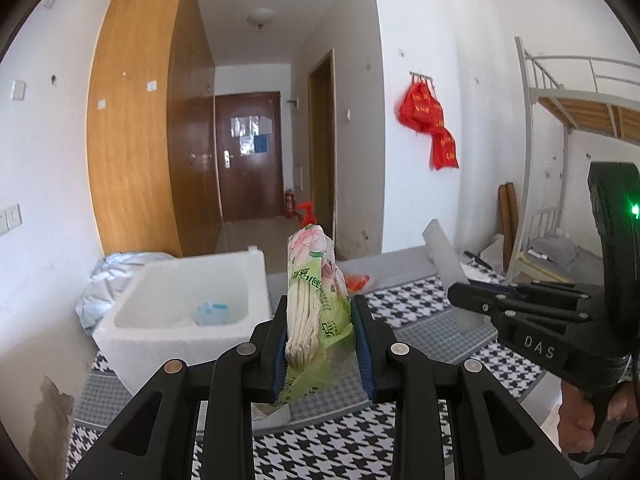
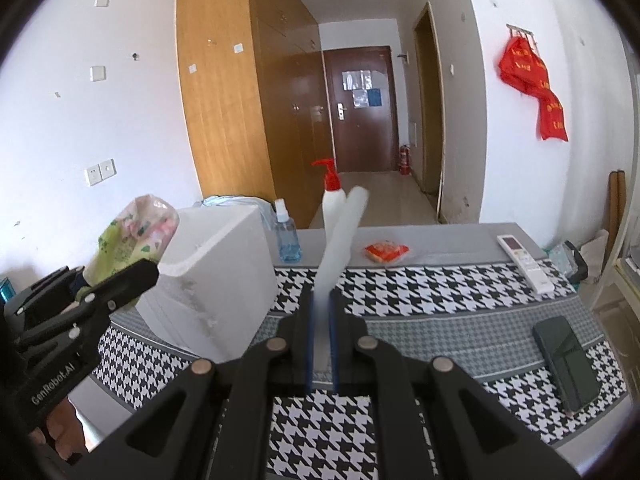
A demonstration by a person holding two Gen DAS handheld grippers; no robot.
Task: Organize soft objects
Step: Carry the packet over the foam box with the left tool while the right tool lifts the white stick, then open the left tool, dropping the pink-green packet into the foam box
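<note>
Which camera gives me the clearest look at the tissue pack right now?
Left wrist: the tissue pack stands upright, clamped in the left gripper, print and folded tissues visible. The right wrist view shows only its top from the side, behind the gripper's fingers.

Worktop (image 2: 440, 320): foam box (image 2: 208, 280) at left end; spray bottle (image 2: 286, 236) just right of box, at far edge; pump bottle (image 2: 332, 196) right of spray bottle; red packet (image 2: 386, 251) further right; remote (image 2: 526, 264) near right far corner; phone (image 2: 566, 360) at right, nearer.
In box: small item (image 1: 214, 312).
Left tool (image 1: 320, 344): tissue pack (image 1: 316, 304) between pads, beside box.
Right tool (image 2: 322, 340): white sheet (image 2: 340, 248) between pads, above worktop.
Behind box: crumpled bag (image 1: 108, 276).
</note>
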